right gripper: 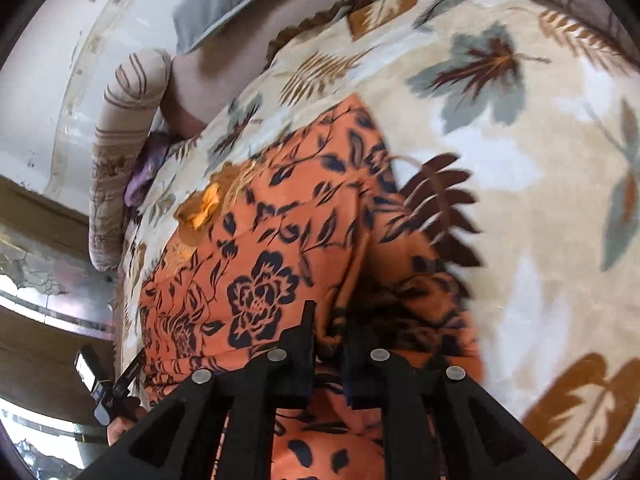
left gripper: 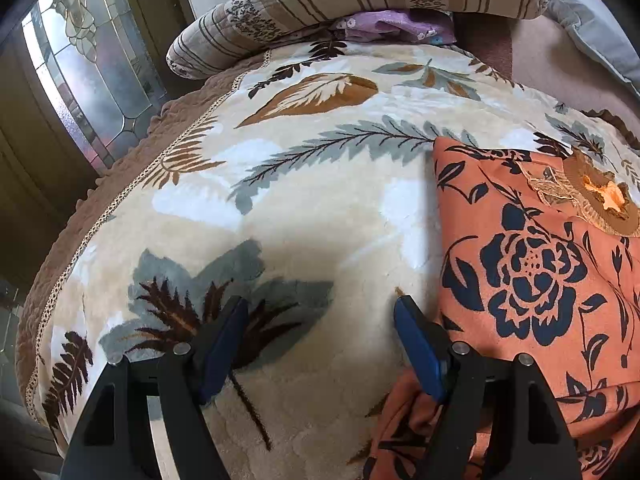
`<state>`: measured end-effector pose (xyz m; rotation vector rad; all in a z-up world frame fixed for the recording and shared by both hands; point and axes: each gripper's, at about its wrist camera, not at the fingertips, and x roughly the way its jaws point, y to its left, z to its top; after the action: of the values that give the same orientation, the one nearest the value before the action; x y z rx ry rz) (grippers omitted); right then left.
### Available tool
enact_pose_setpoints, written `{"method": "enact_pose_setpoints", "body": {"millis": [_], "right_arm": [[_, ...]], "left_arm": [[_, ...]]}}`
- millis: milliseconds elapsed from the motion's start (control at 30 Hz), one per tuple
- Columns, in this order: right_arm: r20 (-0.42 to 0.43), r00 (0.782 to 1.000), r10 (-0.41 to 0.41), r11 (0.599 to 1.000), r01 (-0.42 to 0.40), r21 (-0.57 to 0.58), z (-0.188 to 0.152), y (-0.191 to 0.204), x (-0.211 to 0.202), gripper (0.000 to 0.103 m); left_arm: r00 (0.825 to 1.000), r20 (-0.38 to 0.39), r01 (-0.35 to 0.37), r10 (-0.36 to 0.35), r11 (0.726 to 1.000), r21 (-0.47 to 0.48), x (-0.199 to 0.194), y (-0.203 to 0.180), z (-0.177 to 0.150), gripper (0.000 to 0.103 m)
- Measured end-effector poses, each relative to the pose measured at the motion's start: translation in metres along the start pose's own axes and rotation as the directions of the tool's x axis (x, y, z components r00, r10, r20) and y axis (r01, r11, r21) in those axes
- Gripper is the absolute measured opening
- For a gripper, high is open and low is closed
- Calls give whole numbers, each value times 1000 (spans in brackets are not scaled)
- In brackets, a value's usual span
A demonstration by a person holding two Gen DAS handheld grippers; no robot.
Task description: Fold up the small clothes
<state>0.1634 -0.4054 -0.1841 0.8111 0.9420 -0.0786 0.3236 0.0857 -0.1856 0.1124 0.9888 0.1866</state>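
Note:
An orange garment with a dark blue flower print (left gripper: 532,264) lies on a cream leaf-pattern blanket (left gripper: 304,208); a lace-trimmed neckline (left gripper: 600,196) shows at its far end. My left gripper (left gripper: 320,312) is open and empty, hovering over the blanket just left of the garment's edge, its right finger (left gripper: 416,344) beside the cloth. In the right wrist view my right gripper (right gripper: 330,332) is shut on a bunched fold of the orange garment (right gripper: 280,248), which drapes away from the jaws over the blanket (right gripper: 520,184).
A striped, patchwork bolster pillow (left gripper: 360,0) lies along the far end of the bed, with a purple floral cloth (left gripper: 392,28) tucked under it. A leaded glass door (left gripper: 92,80) stands left of the bed. A grey pillow (right gripper: 240,4) lies by the wall.

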Motion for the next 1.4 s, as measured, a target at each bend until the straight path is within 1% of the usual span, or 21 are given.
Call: {"method": "enact_pose_setpoints", "body": {"millis": [67,167,200,233,267,367,467,500,533,567,633,667,767,867,933,1000,1133,1200,1233,1300,1400], "right_arm": [[43,999,-6,999,7,-33,7,7,-9,18],[62,998,-10,998,14,-58,20,20,-7,30],[68,998,-14,998,17,-55,25,22,-3,39],[74,997,-20,998,24,-52,29,22,0,58],[87,996,-35,998,39,-46,34,23,4,66],[91,994,-54,997,58,-49,43,23,18,68],[52,994,-94,991,98,-93,47,25,36,63],[35,991,-126,986,130,-107,47,26,44,56],[12,987,-162,979,162,-124,47,27,54,41],[-2,983,-183,973,181,-141,46,29,60,33],[9,972,-235,952,232,-201,41,37,66,13],[26,969,-245,941,245,-233,39,43,65,8],[127,972,-198,934,226,-276,37,61,45,6],[259,959,-120,935,196,-294,42,73,17,6],[296,952,-77,944,165,-286,48,68,12,6],[273,956,-111,947,185,-263,53,61,23,6],[82,972,-219,959,230,-167,53,15,68,8],[108,977,-182,972,196,-133,50,8,59,9],[118,972,-201,968,216,-129,50,9,53,9],[157,962,-223,960,245,-139,49,14,37,11],[193,968,-162,965,197,-175,38,29,14,12]], "left_arm": [[1000,2,-8,8,1000,6,-1,-1,0,76],[1000,21,-10,10,1000,-7,-4,0,2,76],[999,40,-15,15,1000,-12,-8,1,3,76],[998,62,-18,18,1000,-15,-11,1,4,76],[996,83,-16,17,1000,-17,-16,2,5,76],[991,137,9,-5,1000,-28,-27,4,7,76],[988,154,19,-18,1000,-7,-29,-2,9,76],[988,156,16,-17,1000,6,-29,-5,9,76],[988,155,17,-20,1000,19,-28,-9,8,76],[988,153,21,-25,999,29,-28,-11,8,76],[987,157,24,-30,999,37,-28,-14,7,76],[986,166,24,-30,999,39,-30,-15,7,76],[981,189,35,-41,999,39,-36,-15,7,76],[975,215,47,-54,998,40,-40,-17,7,76],[974,220,43,-54,998,54,-41,-21,7,76],[977,205,36,-51,996,77,-36,-28,5,76],[986,160,19,-38,993,115,-25,-38,2,76],[987,159,14,-33,993,119,-24,-40,2,76],[986,162,19,-38,993,119,-25,-39,2,76],[983,173,47,-66,992,115,-29,-39,3,76],[969,203,114,-138,985,127,-43,-41,4,76]]}}
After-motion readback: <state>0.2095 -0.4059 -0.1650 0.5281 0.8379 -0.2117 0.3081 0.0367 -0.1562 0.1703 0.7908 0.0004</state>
